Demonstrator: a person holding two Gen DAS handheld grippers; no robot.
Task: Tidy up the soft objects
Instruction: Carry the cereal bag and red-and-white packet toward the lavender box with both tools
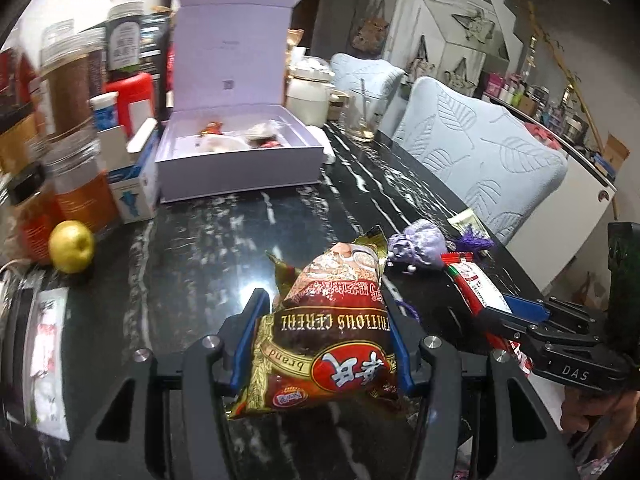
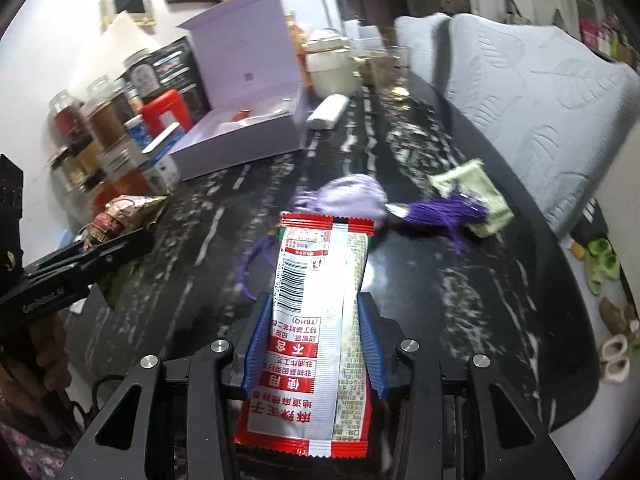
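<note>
My left gripper (image 1: 322, 312) is shut on a brown and red cereal packet (image 1: 332, 320), held above the black marbled table (image 1: 200, 272). My right gripper (image 2: 314, 318) is shut on a long red and white snack sachet (image 2: 316, 320), also lifted off the table. That sachet (image 1: 474, 284) and the right gripper (image 1: 524, 312) show at the right of the left wrist view. The cereal packet (image 2: 120, 220) appears at the left of the right wrist view. A lilac drawstring pouch (image 2: 352, 200) with a purple tassel (image 2: 444, 210) lies on the table beyond both. An open lilac box (image 1: 236, 152) stands further back.
Jars and cartons (image 1: 72, 128) crowd the left side, with a golden apple (image 1: 72, 246) in front. A pale green packet (image 2: 476, 196) lies near the tassel. A white pot (image 1: 308, 94) and a glass (image 1: 360, 116) stand behind the box. Light blue chairs (image 1: 480, 152) line the right edge.
</note>
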